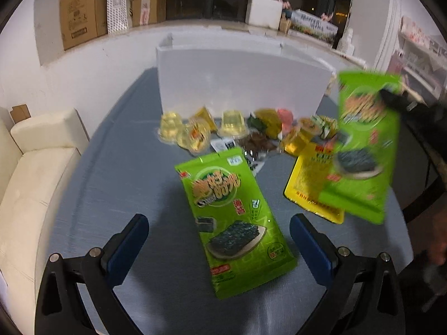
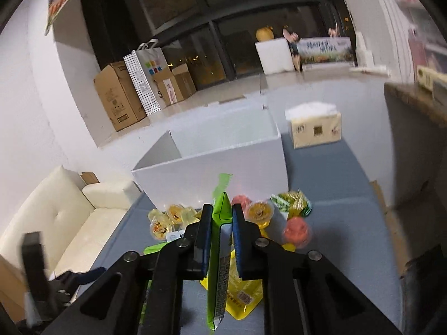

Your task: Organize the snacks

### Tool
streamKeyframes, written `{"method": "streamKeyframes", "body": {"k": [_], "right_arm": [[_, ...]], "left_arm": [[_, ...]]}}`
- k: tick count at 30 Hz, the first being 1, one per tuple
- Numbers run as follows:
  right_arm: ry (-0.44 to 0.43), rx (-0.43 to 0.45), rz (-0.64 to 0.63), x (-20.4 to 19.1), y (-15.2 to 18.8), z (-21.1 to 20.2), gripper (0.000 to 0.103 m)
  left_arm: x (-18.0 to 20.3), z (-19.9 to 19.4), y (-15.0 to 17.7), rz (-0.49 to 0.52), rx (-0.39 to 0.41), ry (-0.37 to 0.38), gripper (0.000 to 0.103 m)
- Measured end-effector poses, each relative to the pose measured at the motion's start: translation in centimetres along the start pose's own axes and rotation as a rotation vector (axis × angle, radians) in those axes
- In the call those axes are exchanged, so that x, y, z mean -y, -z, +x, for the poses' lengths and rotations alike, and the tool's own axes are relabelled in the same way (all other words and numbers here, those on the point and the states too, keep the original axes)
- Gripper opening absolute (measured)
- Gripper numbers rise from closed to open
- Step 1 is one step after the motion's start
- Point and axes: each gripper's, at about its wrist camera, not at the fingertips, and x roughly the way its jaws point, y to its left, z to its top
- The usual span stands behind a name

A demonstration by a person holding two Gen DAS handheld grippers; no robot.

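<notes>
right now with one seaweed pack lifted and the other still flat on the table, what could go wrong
The right gripper pinches its green seaweed pack only along an edge, so it may swing or slip before reaching the white bin. The hanging pack could brush the jelly cups below. The open left gripper straddles a flat seaweed pack; thin and flush with the table, it may slide rather than lift.

Glossy green foil-like film is covering the seaweed packet (image 1: 237,223) lying on the desk (image 1: 117,184), whose blue-grey top is looking matt and cloth-like. The left gripper (image 1: 219,240) is showing matt black plastic arms, blue rubbery pads and shiny metal pins. The white bin (image 2: 223,173) is looking smooth and matt. Clear glossy plastic is forming the jelly cups (image 1: 232,124).
</notes>
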Motion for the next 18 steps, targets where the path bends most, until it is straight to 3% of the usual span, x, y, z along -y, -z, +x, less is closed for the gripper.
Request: {"method": "streamKeyframes", "body": {"k": [7, 10, 11, 18], "right_arm": [[0.014, 0.02, -0.032, -0.1, -0.1, -2.4, 0.014], [0.018, 0.026, -0.036, 0.2, 0.1, -3.1, 0.014], [0.019, 0.027, -0.034, 0.4, 0.1, -3.3, 0.014], [0.005, 0.016, -0.021, 1.1, 0.6, -3.4, 0.014]], "left_arm": [[0.9, 3.7, -0.3, -0.009, -0.035, -0.023, 0.101], [0.8, 4.5, -0.5, -0.028, -0.045, -0.022, 0.091], [0.8, 4.7, -0.5, -0.032, -0.049, -0.021, 0.079], [0.3, 3.2, -0.6, -0.04, -0.006, 0.002, 0.075]]}}
